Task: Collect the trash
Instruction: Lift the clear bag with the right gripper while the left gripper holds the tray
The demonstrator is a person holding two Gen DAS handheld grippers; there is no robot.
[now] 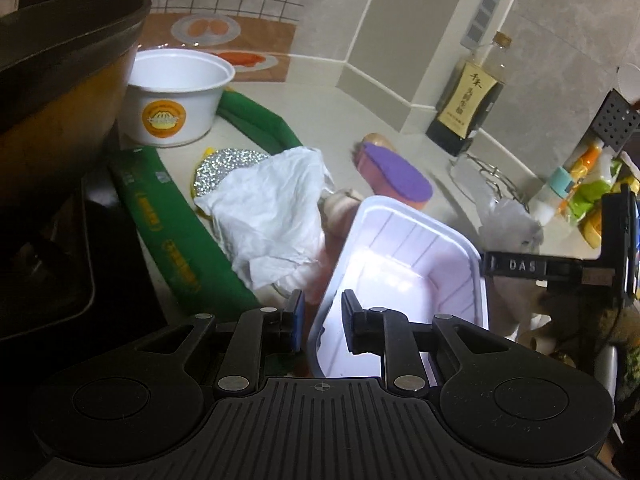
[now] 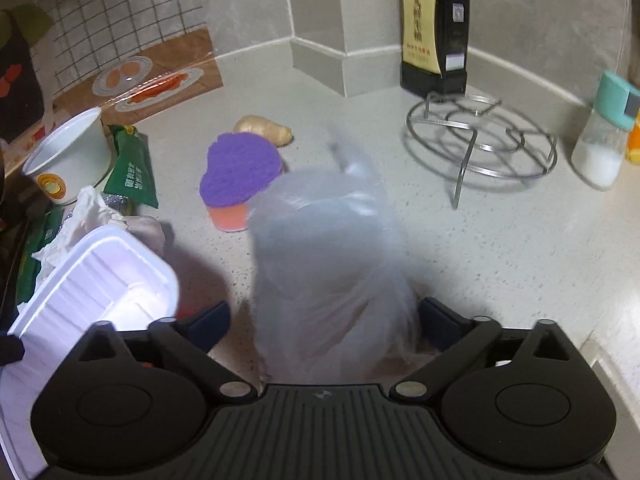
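White plastic tray tilted, empty; translucent plastic bag stands crumpled and blurred on the countertop

On the counter, a sponge lies just in front of a piece of ginger. Left of them, a bowl stands beside a packet. Right of them, a wire rack stands before a bottle, a shaker further right. A bag sits nearest, a tray to its left.

We see a white tray, a purple-topped orange sponge, green packets, a glittery silver pad and a pale speckled table
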